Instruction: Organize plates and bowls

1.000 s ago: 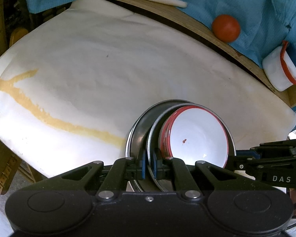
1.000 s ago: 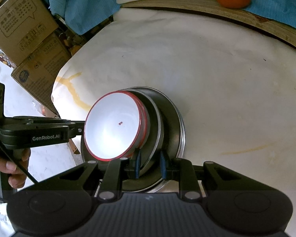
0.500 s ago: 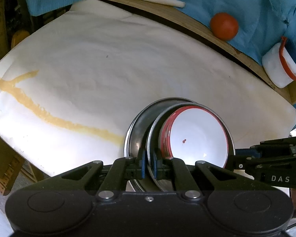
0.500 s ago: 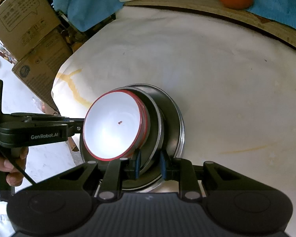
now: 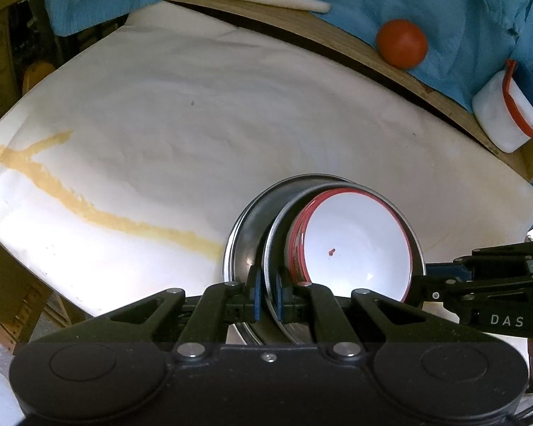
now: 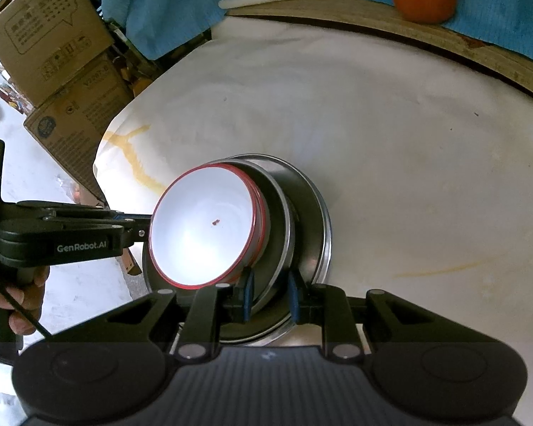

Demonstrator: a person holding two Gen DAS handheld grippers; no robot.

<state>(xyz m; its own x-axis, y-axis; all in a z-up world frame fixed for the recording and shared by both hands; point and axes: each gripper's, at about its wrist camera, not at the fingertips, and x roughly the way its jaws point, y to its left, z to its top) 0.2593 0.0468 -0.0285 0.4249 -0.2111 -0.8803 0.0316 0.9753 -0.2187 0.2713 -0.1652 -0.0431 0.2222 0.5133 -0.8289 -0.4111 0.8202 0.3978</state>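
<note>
Nested stack at lower centre of both wrist views: white red-rimmed bowl (image 5: 355,245) inside smaller steel plate (image 5: 277,248), inside larger steel plate (image 5: 241,245), all on paper-covered table (image 5: 195,124).

Left gripper (image 5: 266,289) pinched tight on near rim of smaller steel plate, at bottom centre of left view.

Right gripper (image 6: 269,296) closed partway on plate rims, opposite side of stack; which rims its pads press, unclear.

Stack lies directly ahead of both grippers, between them; round, no long axis. Neither hand nearer. Judged: two-handed carry, stack tips if grips move unevenly.
</note>
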